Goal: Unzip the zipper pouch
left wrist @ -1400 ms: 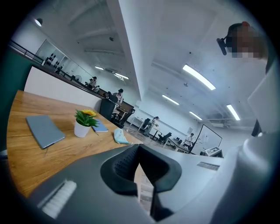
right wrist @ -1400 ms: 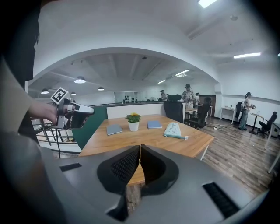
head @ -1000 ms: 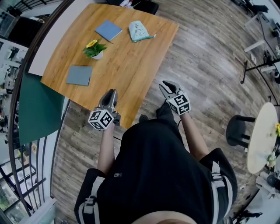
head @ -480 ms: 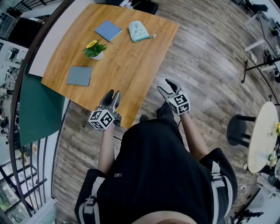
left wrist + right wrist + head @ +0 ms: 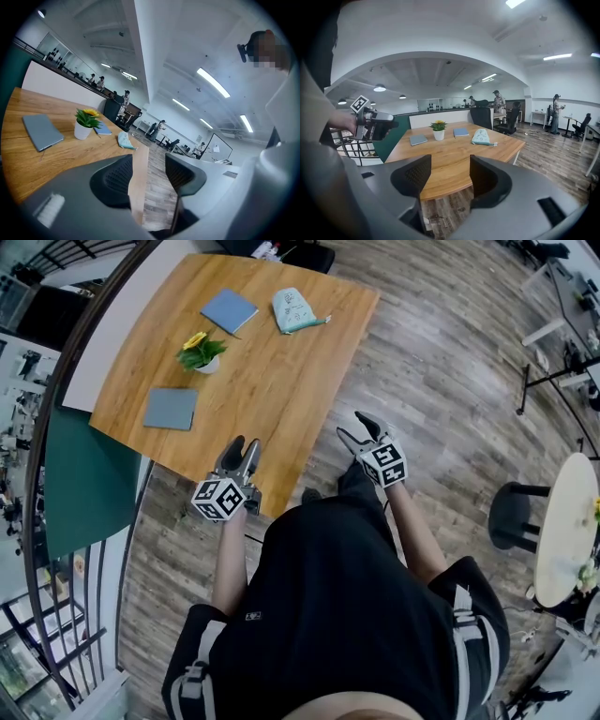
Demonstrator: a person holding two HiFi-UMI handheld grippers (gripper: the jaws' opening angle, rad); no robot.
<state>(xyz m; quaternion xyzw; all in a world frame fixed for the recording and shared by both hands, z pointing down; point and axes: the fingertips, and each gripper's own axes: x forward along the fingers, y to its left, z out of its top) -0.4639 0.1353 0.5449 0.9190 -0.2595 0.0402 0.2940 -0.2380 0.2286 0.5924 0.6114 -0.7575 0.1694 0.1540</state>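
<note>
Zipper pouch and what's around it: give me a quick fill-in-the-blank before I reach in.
The zipper pouch lies on the wooden ___.
The potted plant has a ___ flower.
___ blue-grey notebooks lie flat near the plant.
Missing words: table; yellow; two.

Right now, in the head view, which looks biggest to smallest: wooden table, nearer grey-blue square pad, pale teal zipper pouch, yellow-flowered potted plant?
1. wooden table
2. nearer grey-blue square pad
3. pale teal zipper pouch and yellow-flowered potted plant look alike, unranked.
</note>
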